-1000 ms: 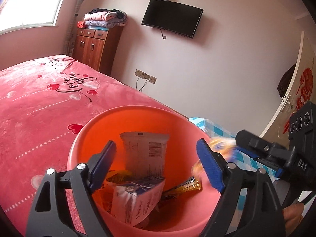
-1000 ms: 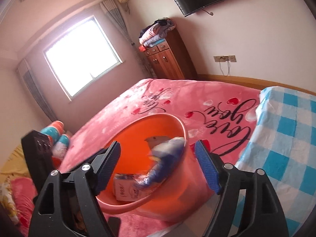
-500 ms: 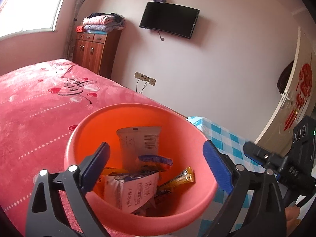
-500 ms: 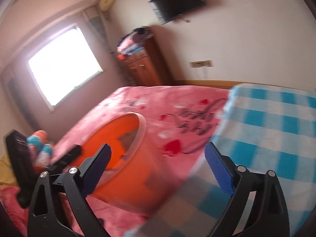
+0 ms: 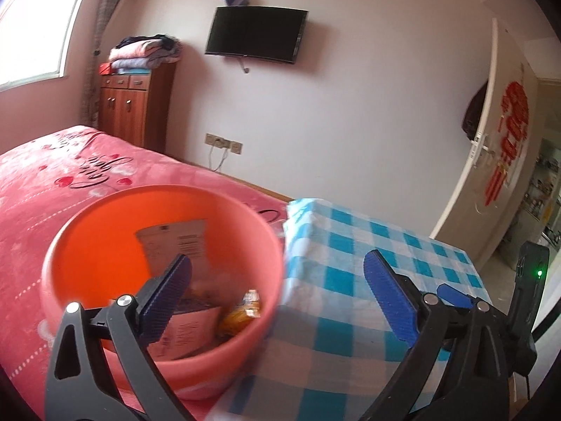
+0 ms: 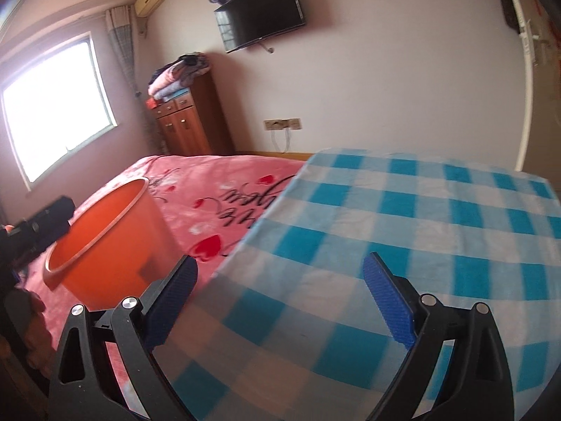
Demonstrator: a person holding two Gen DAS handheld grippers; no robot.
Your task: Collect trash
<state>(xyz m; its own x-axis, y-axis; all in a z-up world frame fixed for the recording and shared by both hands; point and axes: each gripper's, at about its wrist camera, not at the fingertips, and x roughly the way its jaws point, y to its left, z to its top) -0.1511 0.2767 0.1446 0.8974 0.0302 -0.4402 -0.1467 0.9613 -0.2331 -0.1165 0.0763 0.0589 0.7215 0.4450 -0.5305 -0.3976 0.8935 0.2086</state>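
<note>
— While aimed at the blue-and-white checked cloth (image 6: 403, 231), right gripper (image 6: 280, 298): jaws just widened, nothing between; blurred packet from a second ago gone from there.
— Left gripper (image 5: 277, 291)?
— Likewise just spread, empty, shifted sideways, now straddling the rim of the round orange plastic bucket (image 5: 70, 238) on the pink blanket (image 5: 42, 175).
— Counts?
— One bucket, several pieces of wrapper and carton trash (image 5: 182, 242) inside, too blurred to count exactly; two grippers.

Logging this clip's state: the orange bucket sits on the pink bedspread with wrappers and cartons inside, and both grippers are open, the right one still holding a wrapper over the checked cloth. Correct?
Not quite. In the right wrist view the right gripper is open with nothing between its fingers, only the checked cloth beyond. The rest holds: the orange bucket sits on the pink bedspread with wrappers and cartons inside, and the left gripper is open too.
</note>
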